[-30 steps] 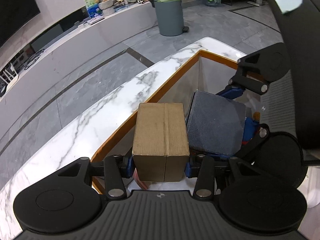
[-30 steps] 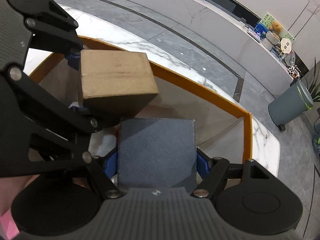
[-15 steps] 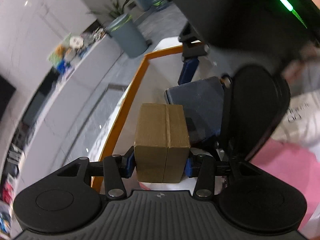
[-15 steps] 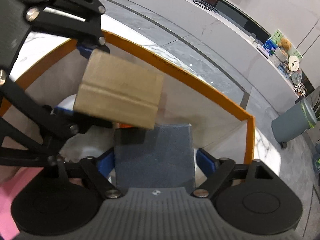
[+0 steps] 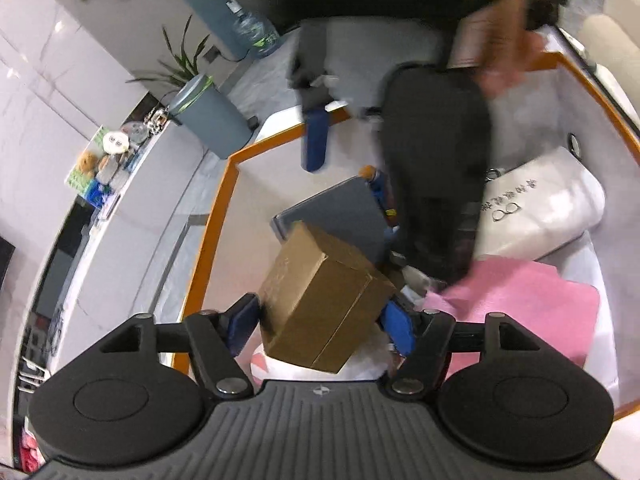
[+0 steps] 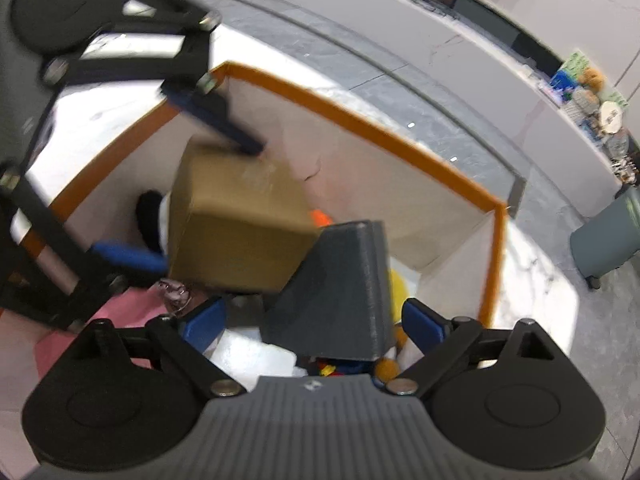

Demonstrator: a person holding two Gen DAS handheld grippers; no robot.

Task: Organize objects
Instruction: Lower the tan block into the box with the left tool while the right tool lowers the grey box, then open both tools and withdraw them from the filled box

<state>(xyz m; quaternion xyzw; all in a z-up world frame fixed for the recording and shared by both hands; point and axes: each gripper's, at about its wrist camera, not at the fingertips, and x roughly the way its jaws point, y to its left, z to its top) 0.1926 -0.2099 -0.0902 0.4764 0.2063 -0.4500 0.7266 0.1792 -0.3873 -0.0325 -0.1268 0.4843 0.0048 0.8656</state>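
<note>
- Tilting between your spread left tongs, the brown cardboard box is unclamped.
- Your right tongs gape around the tipped grey box, above the orange-rimmed bin.

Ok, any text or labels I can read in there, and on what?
Nothing reads clearly.
White bag: a row of dark characters above a looped logo, too blurred to read.
Cards on the far counter: printed, too small to read.
Water bottle: label too blurred to read.
Brown box and grey box: no print visible.
</note>
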